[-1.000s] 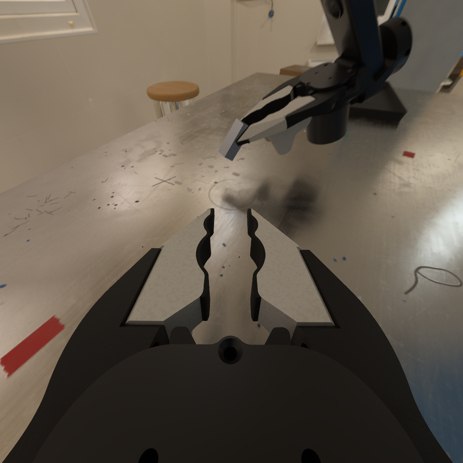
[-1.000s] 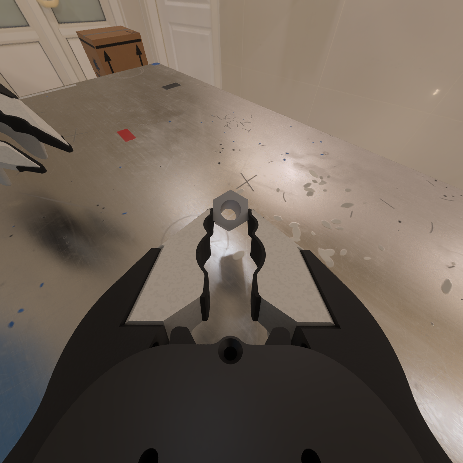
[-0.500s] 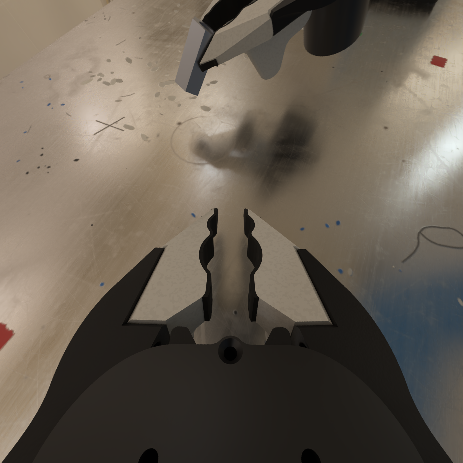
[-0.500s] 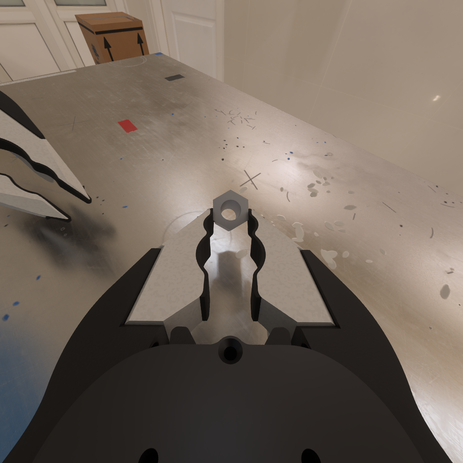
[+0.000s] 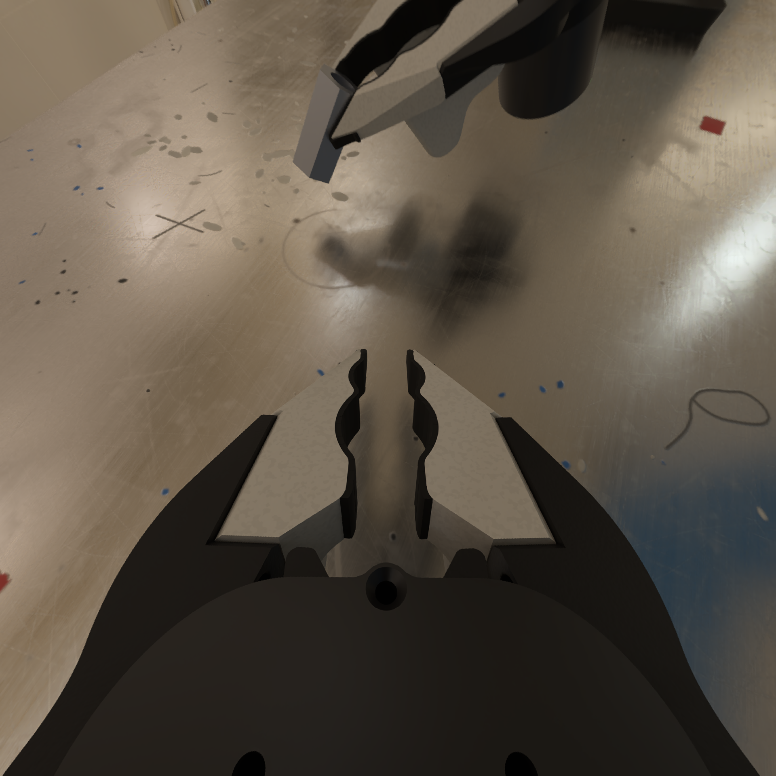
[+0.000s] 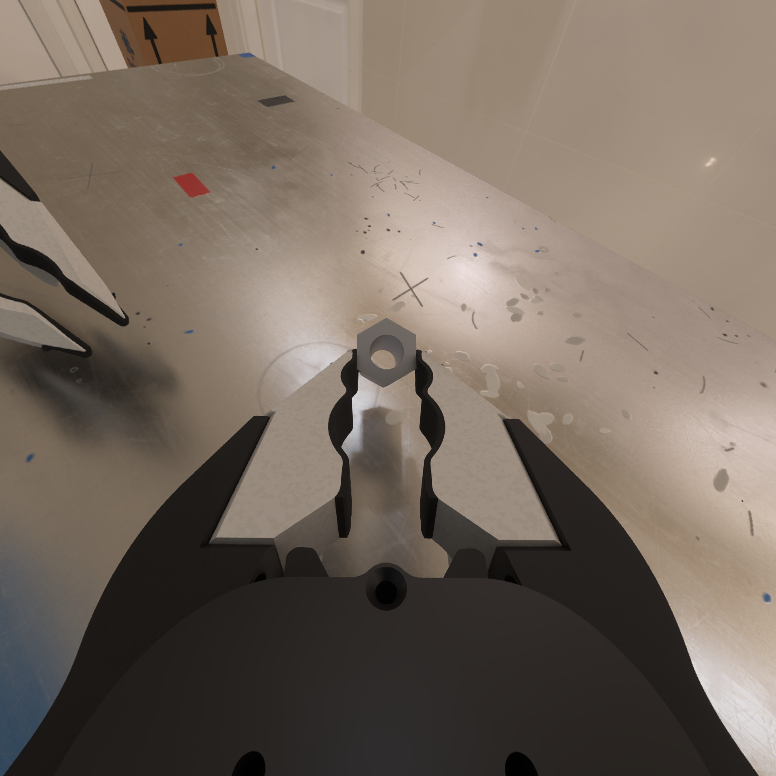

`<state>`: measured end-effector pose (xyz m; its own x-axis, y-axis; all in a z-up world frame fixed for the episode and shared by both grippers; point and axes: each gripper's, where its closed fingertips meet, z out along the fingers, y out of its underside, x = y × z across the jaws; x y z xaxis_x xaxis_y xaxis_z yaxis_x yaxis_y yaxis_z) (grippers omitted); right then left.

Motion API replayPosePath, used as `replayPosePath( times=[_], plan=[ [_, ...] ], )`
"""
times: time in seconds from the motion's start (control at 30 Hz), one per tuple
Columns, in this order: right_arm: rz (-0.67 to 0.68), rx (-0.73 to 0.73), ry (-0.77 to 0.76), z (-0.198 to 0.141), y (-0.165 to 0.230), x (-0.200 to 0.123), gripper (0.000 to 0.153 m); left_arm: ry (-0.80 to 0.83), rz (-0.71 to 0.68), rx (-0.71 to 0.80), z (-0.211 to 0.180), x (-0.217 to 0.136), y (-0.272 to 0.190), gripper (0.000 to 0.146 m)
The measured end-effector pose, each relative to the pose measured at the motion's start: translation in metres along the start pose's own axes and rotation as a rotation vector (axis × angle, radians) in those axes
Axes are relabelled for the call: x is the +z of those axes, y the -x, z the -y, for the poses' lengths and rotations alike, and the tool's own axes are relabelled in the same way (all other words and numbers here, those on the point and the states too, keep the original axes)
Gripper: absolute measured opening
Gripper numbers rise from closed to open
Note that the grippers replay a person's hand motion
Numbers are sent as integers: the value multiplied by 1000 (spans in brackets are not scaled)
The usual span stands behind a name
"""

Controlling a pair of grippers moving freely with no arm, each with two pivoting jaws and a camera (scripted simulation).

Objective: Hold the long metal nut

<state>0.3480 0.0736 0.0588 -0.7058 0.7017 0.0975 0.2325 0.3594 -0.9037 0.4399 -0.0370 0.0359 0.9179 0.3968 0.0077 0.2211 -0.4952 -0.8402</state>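
While the right gripper (image 6: 386, 357) clamps the nut (image 6: 386, 352) between its fingertips, the nut hangs clear above the bench (image 6: 252, 260); its hexagonal end and bore face the right wrist camera; from the left wrist view the nut (image 5: 321, 126) shows as a long grey bar tilted downward, above a faint scribed circle (image 5: 294, 252) on the bench (image 5: 126, 378); the left gripper (image 5: 386, 357) hovers near the nut with its fingers (image 5: 313, 453) parted and nothing between them; a red patch (image 6: 191, 184) lies well beyond the nut; a cardboard box (image 6: 168, 31) stands at the bench's far edge.
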Motion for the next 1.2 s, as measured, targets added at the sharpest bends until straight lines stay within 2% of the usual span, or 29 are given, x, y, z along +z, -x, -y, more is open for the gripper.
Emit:
replayPosePath(
  times=[0.2, 0.4, 0.5, 0.7, 0.8, 1.2],
  plan=[
    [6, 1, 6, -1, 1, 1, 26, -78, 18, -20, 7, -13, 14, 21],
    [10, 3, 14, -2, 0, 3, 26, -166, 174, -108, 6, -39, 74, 21],
    [16, 7, 22, -3, 1, 4, 26, -227, 224, -129, 10, -48, 89, 21],
    [23, 14, 26, -3, 1, 5, 26, -293, 247, -79, 18, -53, 91, 21],
    [24, 14, 29, -3, 1, 5, 26, -303, 217, -102, 19, -54, 91, 21],
    [22, 9, 36, -5, 0, 6, 26, -270, 212, -97, 17, -49, 90, 21]
  ],
)
